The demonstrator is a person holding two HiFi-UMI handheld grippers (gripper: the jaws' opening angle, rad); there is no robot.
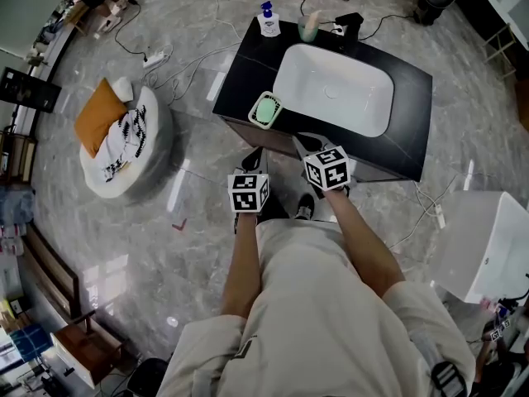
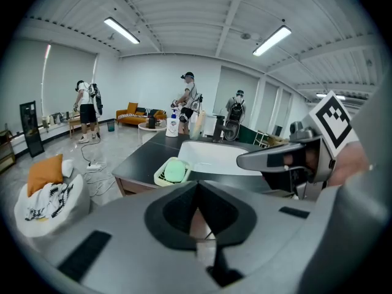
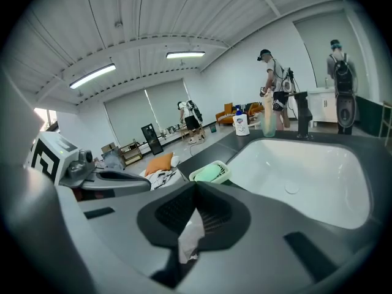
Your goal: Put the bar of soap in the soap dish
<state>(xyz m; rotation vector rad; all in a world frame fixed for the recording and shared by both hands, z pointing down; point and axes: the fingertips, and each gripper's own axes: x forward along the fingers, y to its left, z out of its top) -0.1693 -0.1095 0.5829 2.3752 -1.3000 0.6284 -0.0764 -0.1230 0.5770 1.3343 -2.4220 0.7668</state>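
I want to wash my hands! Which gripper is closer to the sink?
Right. The right gripper is at the counter's front edge, just in front of the sink. The left gripper is further left, off the counter, beyond the sink's corner.

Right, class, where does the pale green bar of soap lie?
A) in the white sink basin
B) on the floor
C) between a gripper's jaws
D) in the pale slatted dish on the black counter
D: the pale green bar of soap rests in the pale slatted dish on the black counter.
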